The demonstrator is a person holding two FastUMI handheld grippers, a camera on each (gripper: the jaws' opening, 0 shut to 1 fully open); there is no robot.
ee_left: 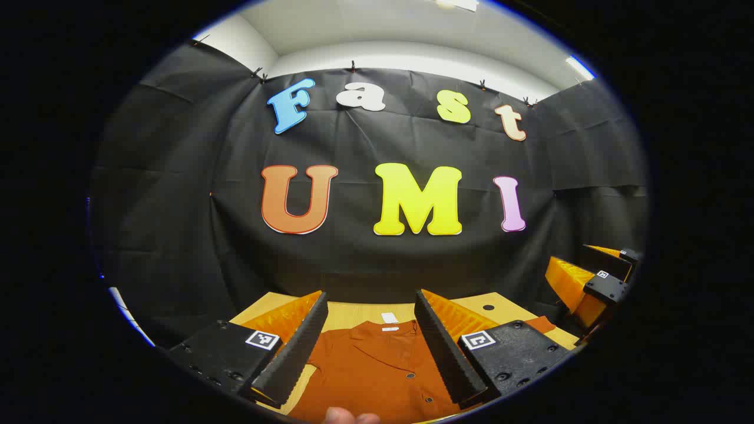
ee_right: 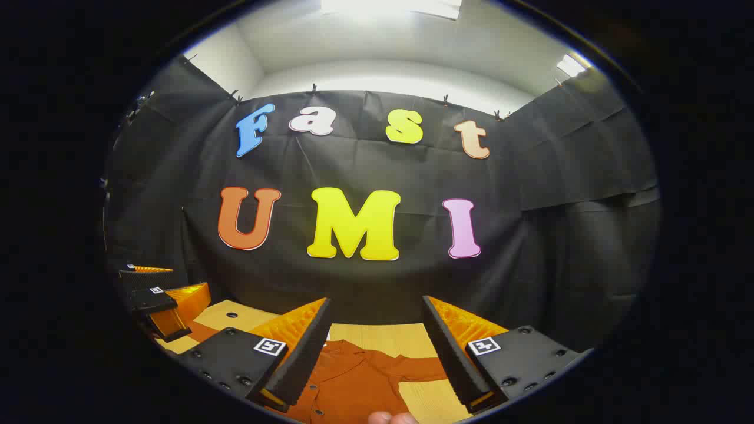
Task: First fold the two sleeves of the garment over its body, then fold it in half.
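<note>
A rust-orange buttoned shirt (ee_left: pixel 377 368) lies flat on a light wooden table (ee_left: pixel 359 313), collar toward the far wall, with a white label at the neck. My left gripper (ee_left: pixel 371 347) hovers above its chest, fingers wide open and holding nothing. The right gripper (ee_left: pixel 592 282) shows at the right edge of the left gripper view, over the shirt's far side. In the right gripper view the shirt (ee_right: pixel 353 380) spreads one sleeve (ee_right: pixel 421 368) to the right. My right gripper (ee_right: pixel 374 356) stands open above it, holding nothing. The left gripper (ee_right: pixel 162 303) shows at that view's left edge.
The black cloth wall (ee_left: pixel 377 265) rises close behind the table's far edge. Small round holes (ee_left: pixel 488 307) mark the tabletop. A fingertip (ee_left: pixel 351 417) shows at the bottom of the left gripper view, and another fingertip (ee_right: pixel 392 418) at the bottom of the right gripper view.
</note>
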